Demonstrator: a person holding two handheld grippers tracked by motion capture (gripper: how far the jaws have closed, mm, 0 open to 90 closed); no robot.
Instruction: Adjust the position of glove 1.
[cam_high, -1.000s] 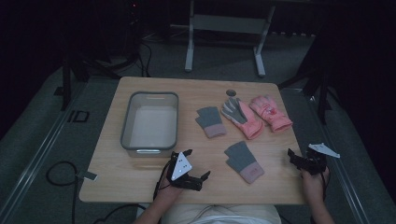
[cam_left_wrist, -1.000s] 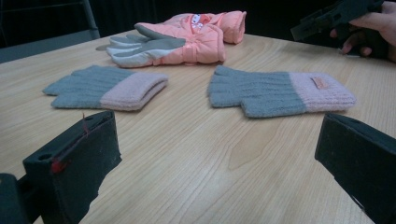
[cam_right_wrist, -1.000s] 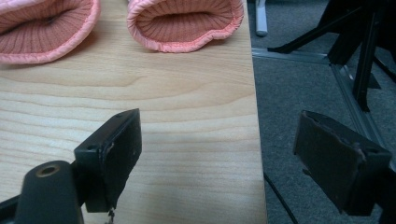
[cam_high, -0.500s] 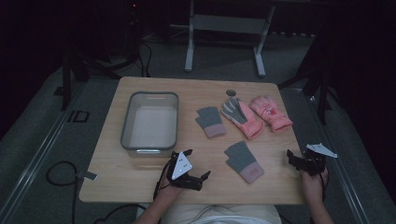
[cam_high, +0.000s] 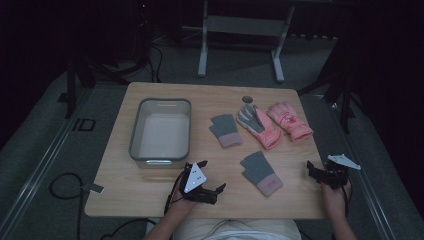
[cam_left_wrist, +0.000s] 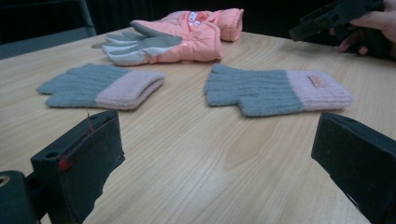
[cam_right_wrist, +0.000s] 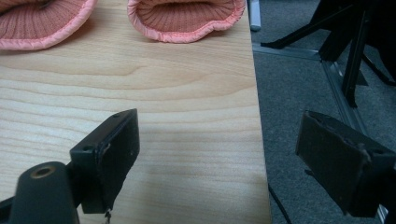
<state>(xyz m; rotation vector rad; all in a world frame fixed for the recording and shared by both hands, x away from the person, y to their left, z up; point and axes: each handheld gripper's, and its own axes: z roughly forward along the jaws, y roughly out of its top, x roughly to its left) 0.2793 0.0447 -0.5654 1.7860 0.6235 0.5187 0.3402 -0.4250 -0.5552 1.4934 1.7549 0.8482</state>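
We see a wooden tabletop (cam_high: 150, 200) from above, with four gloves and a grey bin (cam_high: 161, 131) lying on it. The bin sits toward the left edge, its long axis running from near edge to far edge. Right of it lies a grey knit glove with a pink cuff (cam_high: 225, 130), fingers toward the far edge. A second grey knit glove (cam_high: 261, 172) lies nearer the front edge, cuff toward the near right corner. Two pink padded gloves lie toward the far right corner: one palm up showing grey (cam_high: 259, 125), the other (cam_high: 290, 120) just beside it, cuffs toward the right edge.

Our left gripper (cam_high: 209, 191) rests near the front edge, jaws wide apart and holding nothing, facing right toward the knit gloves. Our right gripper (cam_high: 320, 172) hovers at the right edge, jaws likewise spread and empty, one over wood, one past the edge above the floor (cam_right_wrist: 308, 84).
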